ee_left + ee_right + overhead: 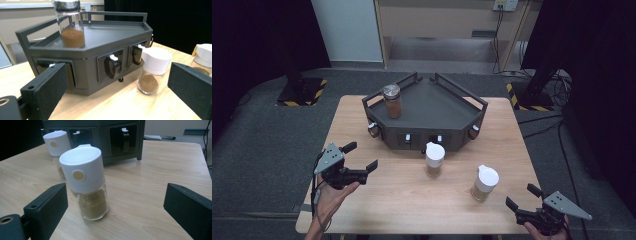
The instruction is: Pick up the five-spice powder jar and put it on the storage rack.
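A lab-like recording room: black curtains (pixel 257 35) beyond the grippers, hazard-taped stand bases (pixel 301 92), and cables (pixel 548 80) across grey floor.

A dark angular rack (pixel 447 112) stands on the wooden surface (pixel 377 200), well beyond both tools. On its top, ahead of the left tool, sits a silver-lidded jar (pixel 392 101) of brown powder.

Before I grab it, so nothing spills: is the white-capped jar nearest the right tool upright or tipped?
Upright. The white-capped jar stands on its base on the table, cap on top, powder settled at the bottom.
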`<control>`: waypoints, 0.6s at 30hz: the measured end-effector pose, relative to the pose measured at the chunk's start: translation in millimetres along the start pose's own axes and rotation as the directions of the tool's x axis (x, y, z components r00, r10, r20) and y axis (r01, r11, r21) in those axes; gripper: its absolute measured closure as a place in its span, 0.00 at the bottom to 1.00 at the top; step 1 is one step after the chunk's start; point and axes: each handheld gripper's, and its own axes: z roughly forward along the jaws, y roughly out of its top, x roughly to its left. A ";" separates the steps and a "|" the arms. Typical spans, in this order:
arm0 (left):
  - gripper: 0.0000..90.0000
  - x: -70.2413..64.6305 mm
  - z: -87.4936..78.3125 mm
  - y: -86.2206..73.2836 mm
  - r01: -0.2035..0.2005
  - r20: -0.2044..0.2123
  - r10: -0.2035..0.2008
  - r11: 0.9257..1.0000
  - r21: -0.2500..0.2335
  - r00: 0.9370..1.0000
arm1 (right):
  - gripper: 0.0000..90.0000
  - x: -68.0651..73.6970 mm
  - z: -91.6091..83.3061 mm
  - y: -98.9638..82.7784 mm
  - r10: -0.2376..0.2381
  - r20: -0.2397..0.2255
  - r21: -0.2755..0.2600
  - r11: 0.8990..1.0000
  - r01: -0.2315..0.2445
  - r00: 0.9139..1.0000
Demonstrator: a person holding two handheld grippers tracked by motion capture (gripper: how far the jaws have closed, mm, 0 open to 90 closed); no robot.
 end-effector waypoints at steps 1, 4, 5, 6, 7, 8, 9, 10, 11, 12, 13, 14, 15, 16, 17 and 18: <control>0.02 -0.6 -1.0 -3.5 0.001 -0.001 -0.001 1.000 0.002 1.000 | 0.06 0.1 0.0 0.0 0.000 0.000 0.000 1.000 0.000 1.000; 0.01 -2.0 -4.0 -14.1 0.017 -0.002 -0.017 1.000 0.006 1.000 | 0.06 0.1 -0.1 0.0 0.000 0.001 0.000 1.000 0.000 1.000; 0.01 -2.3 -4.7 -17.6 0.021 -0.002 -0.021 1.000 0.007 1.000 | 0.06 0.1 -0.1 0.0 0.000 0.001 0.000 1.000 0.000 1.000; 0.01 -2.5 -5.4 -21.3 0.023 -0.003 -0.023 1.000 0.009 1.000 | 0.06 0.1 -0.1 0.0 0.000 0.001 0.000 1.000 0.000 1.000; 0.01 -2.4 -6.3 -25.0 0.028 -0.003 -0.028 1.000 0.011 1.000 | 0.06 0.1 -0.1 0.0 0.000 0.000 0.000 1.000 0.000 1.000; 0.01 -2.0 -7.2 -28.4 0.032 -0.003 -0.032 0.999 0.014 0.999 | 0.06 0.1 -0.1 0.0 -0.001 0.000 0.000 1.000 0.001 1.000; 0.01 -1.9 -8.0 -32.1 0.037 -0.004 -0.037 0.999 0.015 0.999 | 0.06 0.1 -0.1 0.0 -0.001 0.001 0.000 1.000 0.001 1.000; 0.01 -1.9 -8.8 -36.1 0.042 -0.004 -0.042 0.999 0.014 0.999 | 0.06 0.1 -0.1 0.0 0.000 0.000 0.000 1.000 0.000 1.000; 0.01 -1.8 -9.6 -39.4 0.045 -0.003 -0.045 0.999 0.015 0.999 | 0.06 0.0 0.0 0.1 0.000 0.000 0.001 1.000 0.000 1.000; 0.01 -1.7 -10.2 -42.3 0.046 -0.001 -0.046 0.999 0.017 0.999 | 0.06 0.1 0.1 0.1 0.000 0.000 0.001 1.000 0.000 1.000; 0.01 -1.9 -10.7 -45.4 0.049 0.001 -0.049 0.999 0.018 0.999 | 0.06 0.1 0.2 0.1 -0.002 0.000 0.001 1.000 0.002 1.000; 0.01 -2.1 -11.0 -48.4 0.050 0.002 -0.050 0.999 0.018 0.999 | 0.06 0.2 0.3 0.2 -0.002 0.000 0.001 1.000 0.002 1.000; 0.01 -2.4 -11.3 -51.3 0.050 0.003 -0.050 0.999 0.018 0.999 | 0.06 0.3 0.3 0.3 -0.003 0.001 0.002 1.000 0.003 1.000; 0.01 -2.9 -11.7 -54.6 0.052 0.003 -0.052 0.999 0.017 0.999 | 0.06 0.4 0.3 0.3 -0.003 0.001 0.002 1.000 0.003 1.000; 0.02 -3.3 -11.8 -57.7 0.055 0.002 -0.055 0.998 0.015 0.998 | 0.06 0.3 0.3 0.3 -0.004 0.000 0.002 1.000 0.004 1.000; 0.02 -3.5 -11.8 -60.3 0.059 0.002 -0.059 0.998 0.015 0.998 | 0.06 0.3 0.3 0.3 -0.003 0.001 0.002 1.000 0.003 1.000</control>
